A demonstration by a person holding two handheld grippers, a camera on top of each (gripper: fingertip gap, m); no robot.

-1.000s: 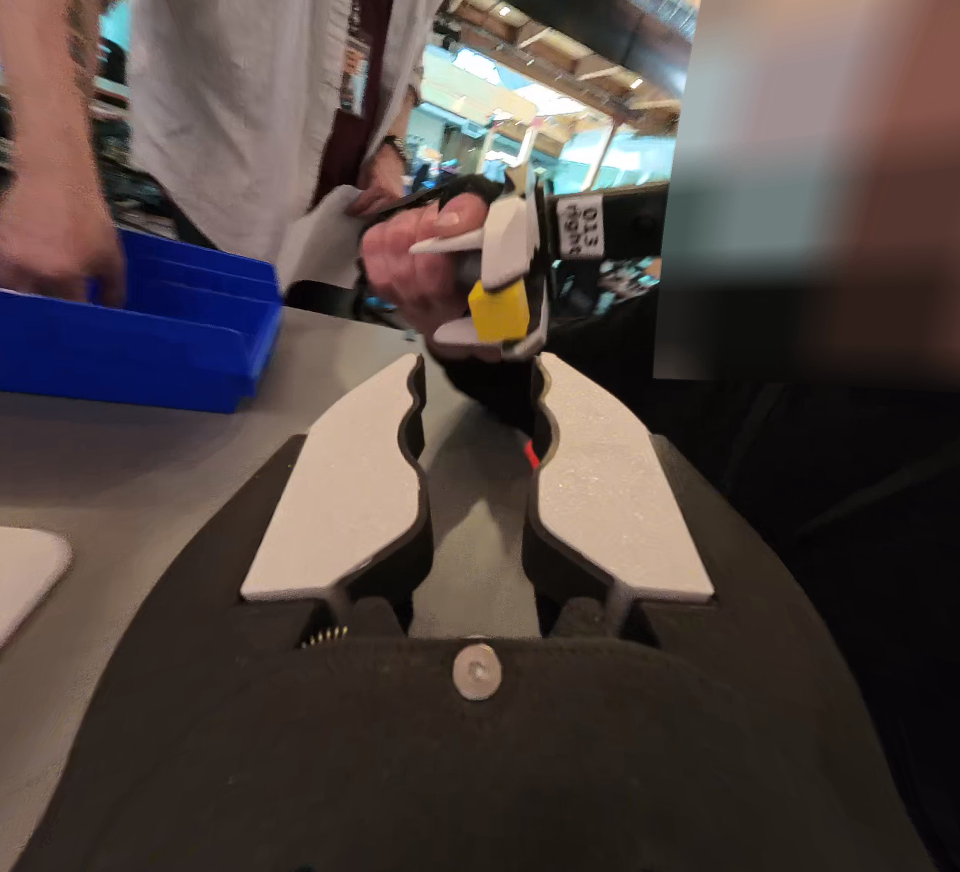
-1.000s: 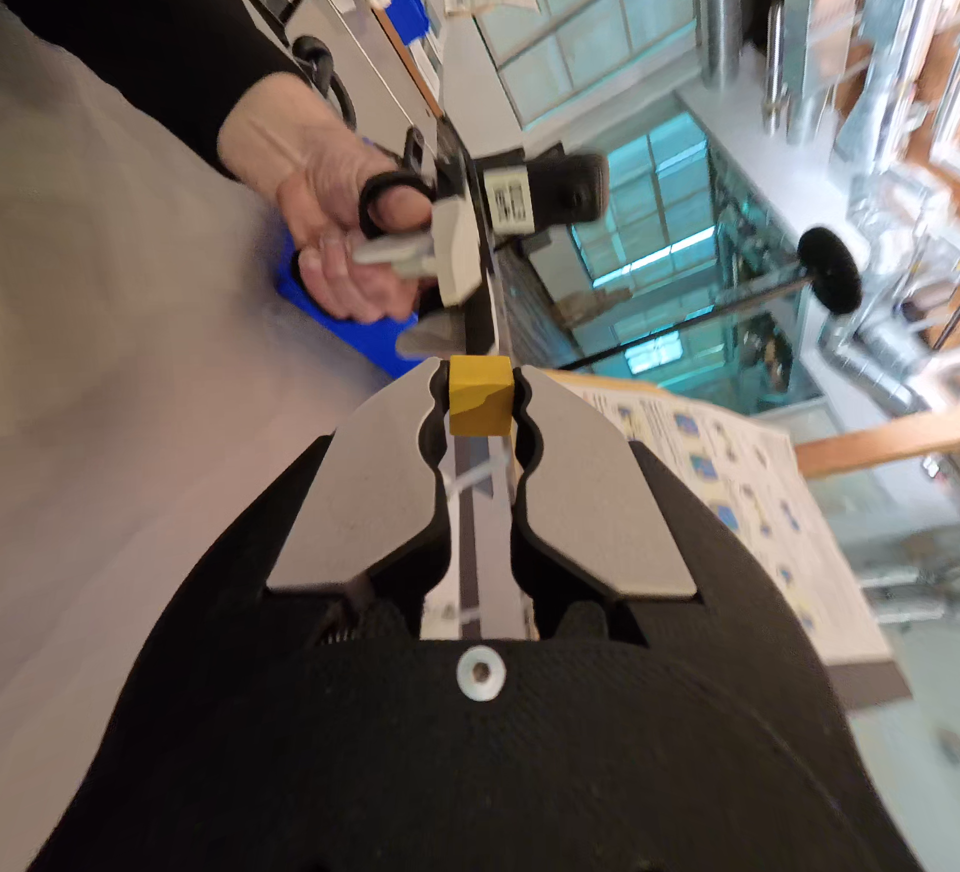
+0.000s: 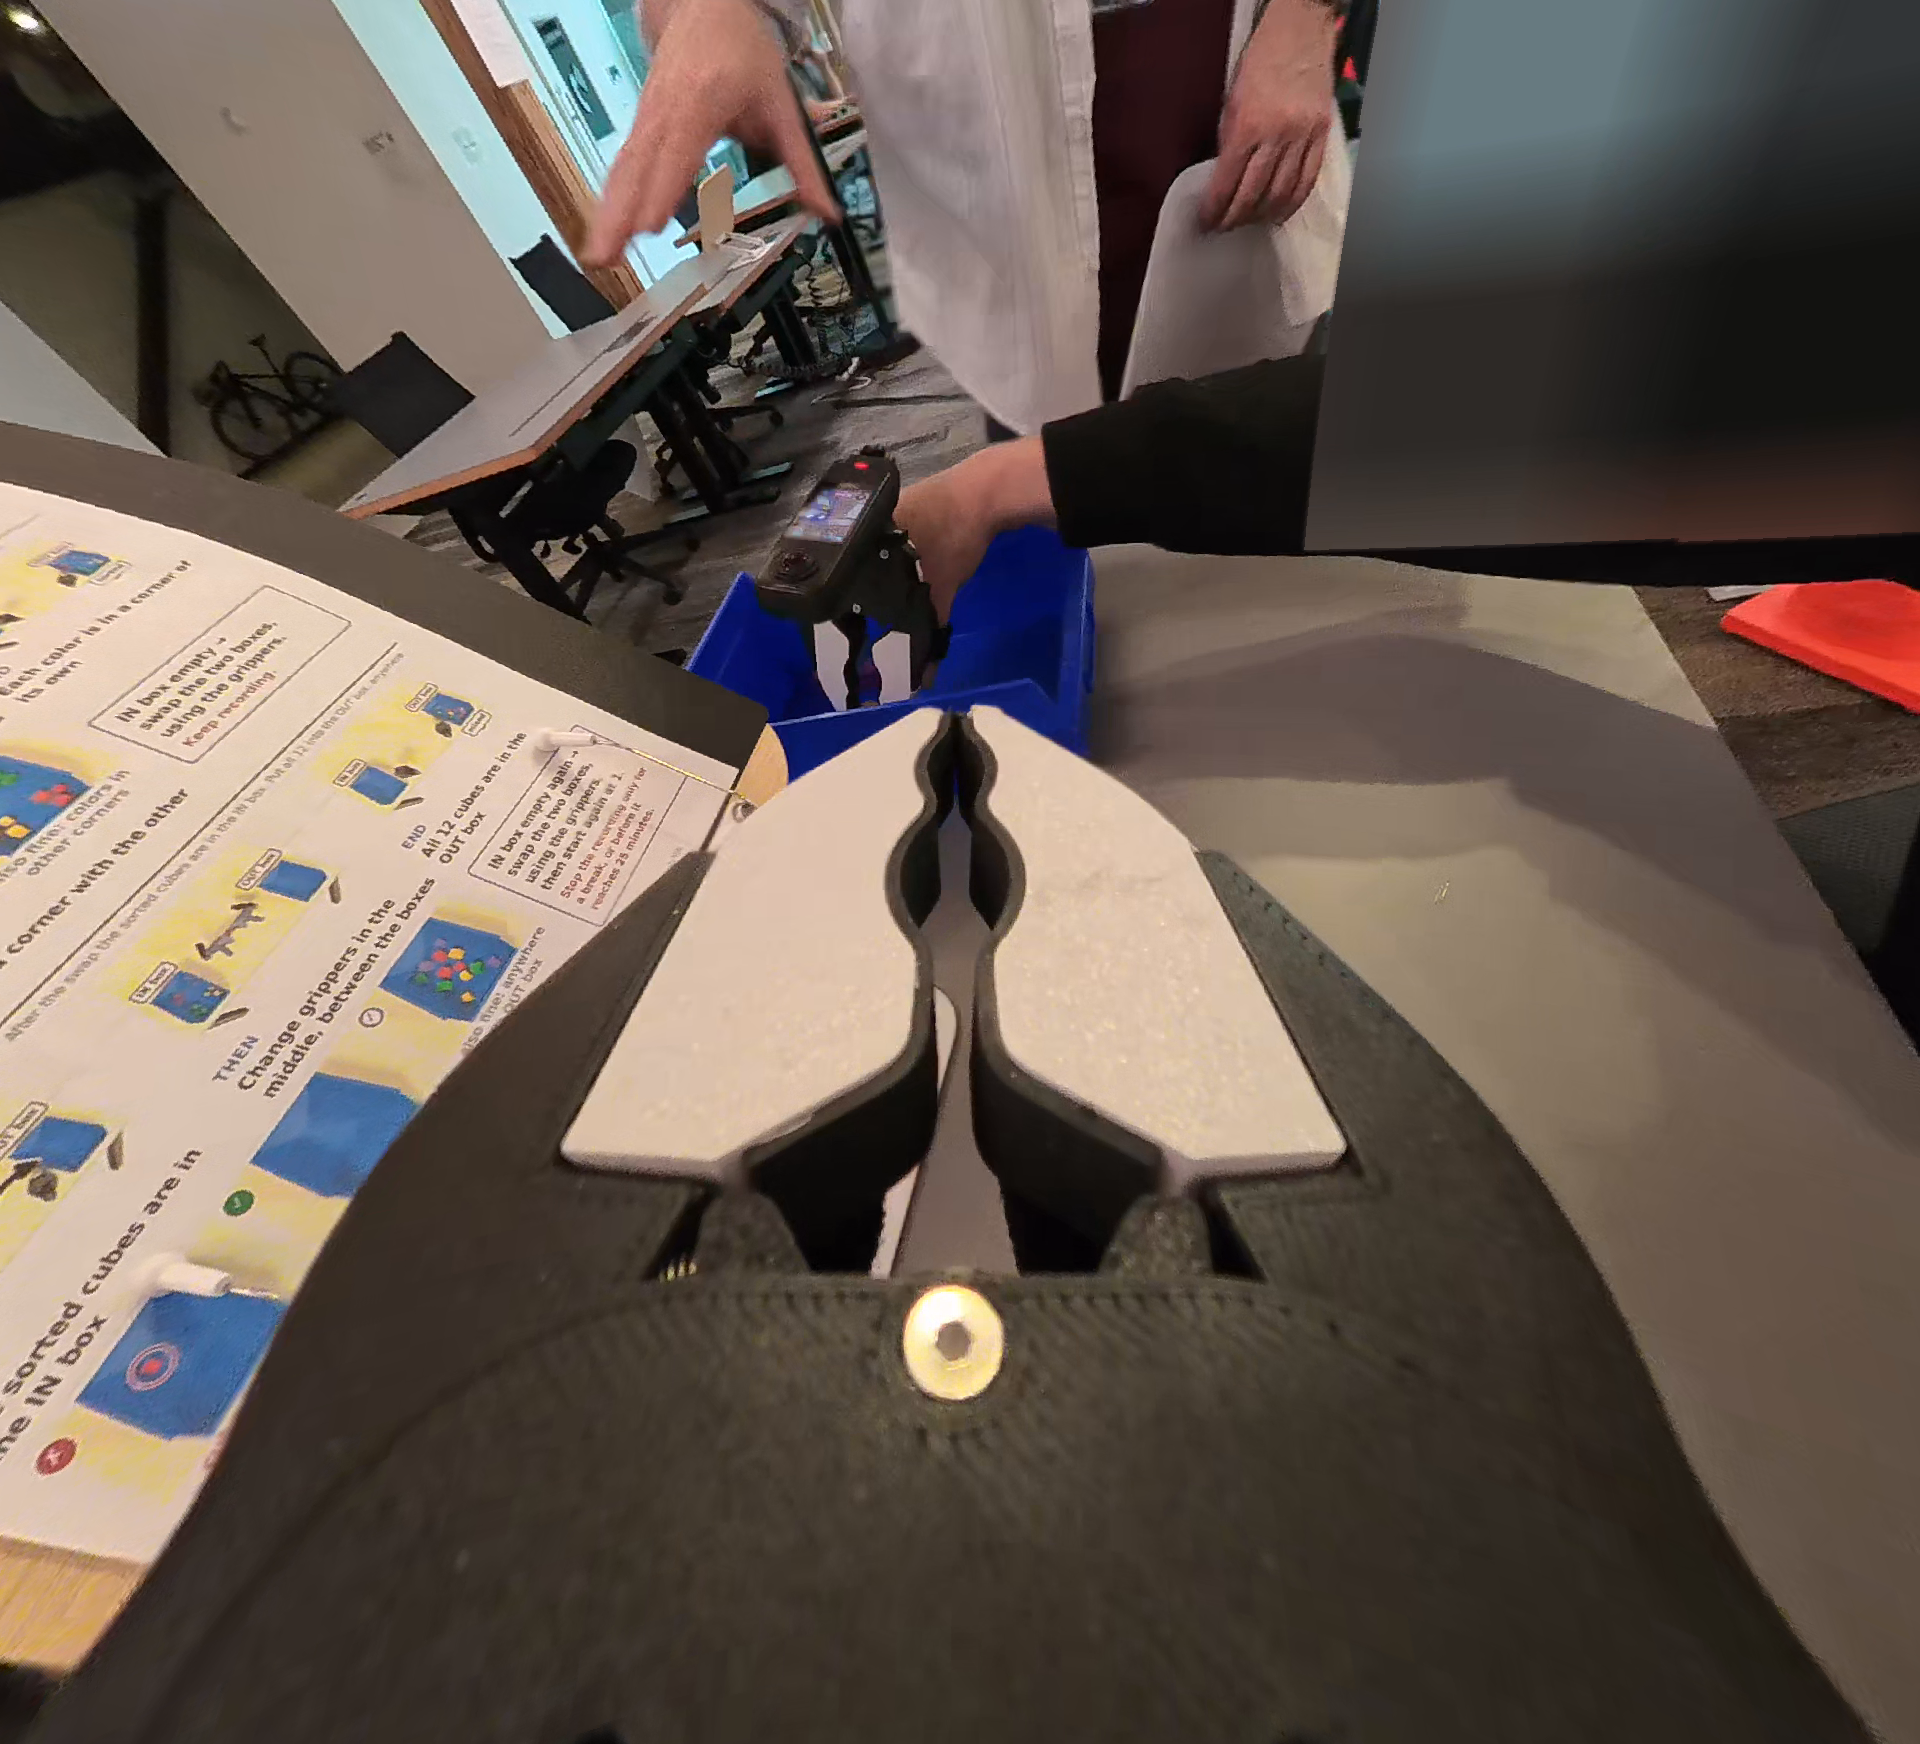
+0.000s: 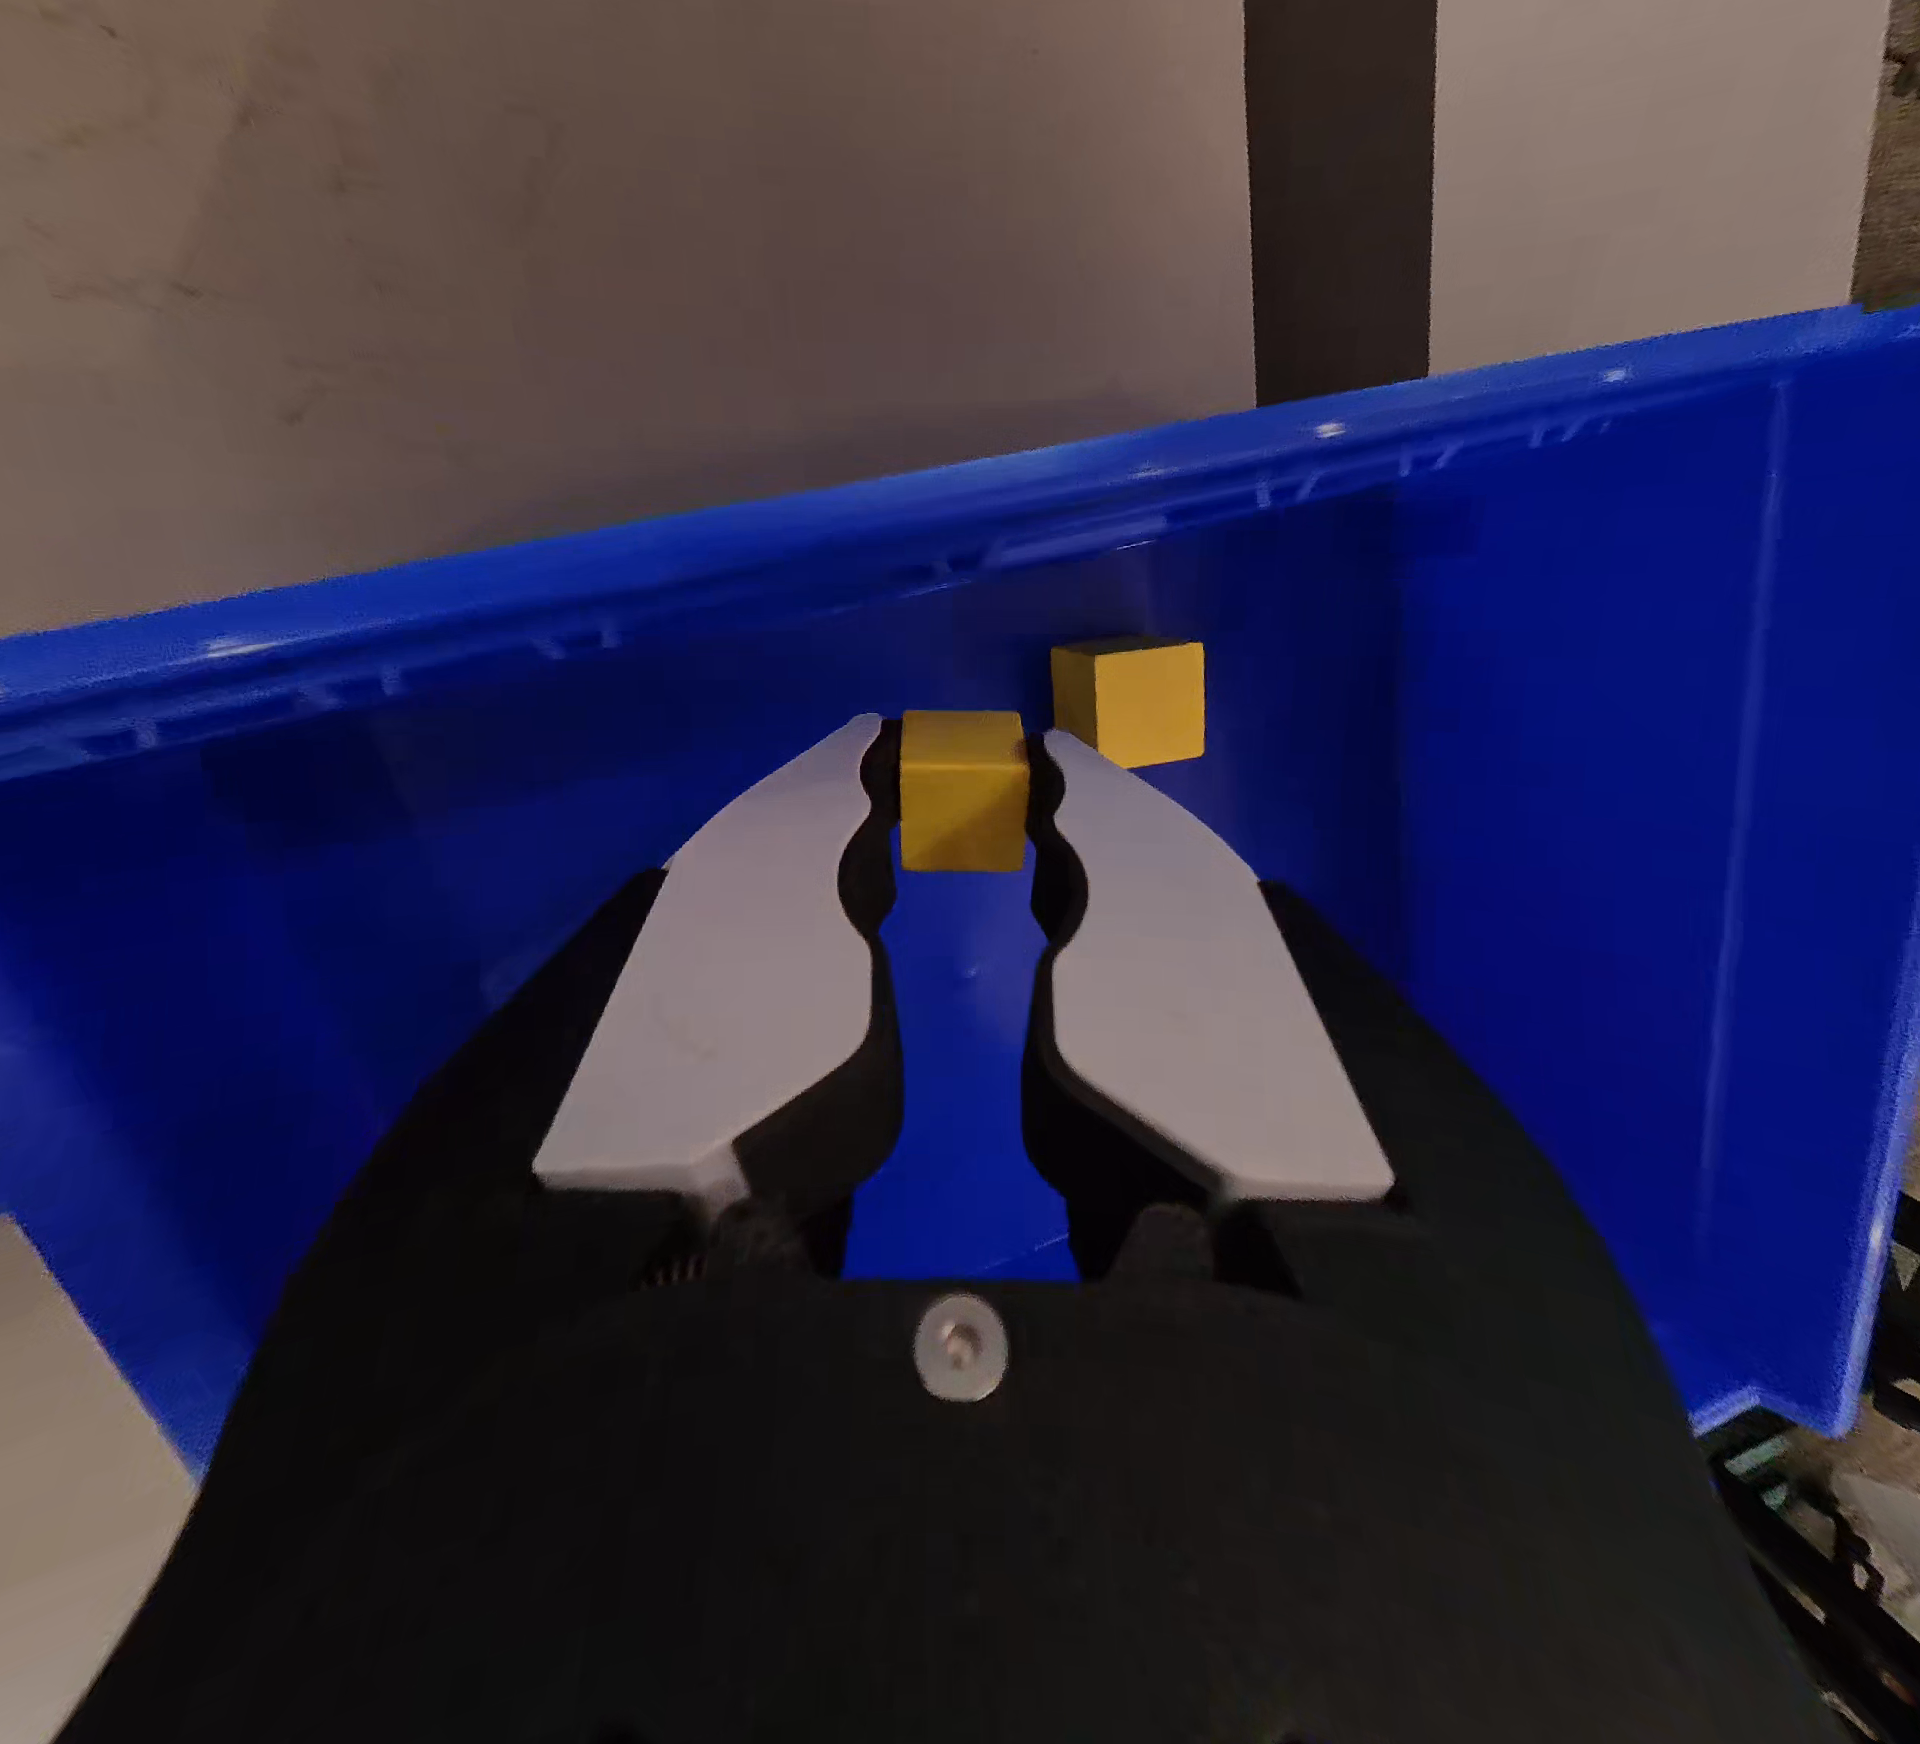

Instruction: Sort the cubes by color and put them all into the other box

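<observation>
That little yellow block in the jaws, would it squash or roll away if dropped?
Probably neither. The yellow cube keeps crisp edges while clamped by the right gripper, so it seems rigid. Its flat faces suggest it would settle like the second cube.

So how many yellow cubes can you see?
2. One cube is pinched in the right gripper inside the blue box; the other cube sits by the box's far wall. More may be hidden.
</observation>
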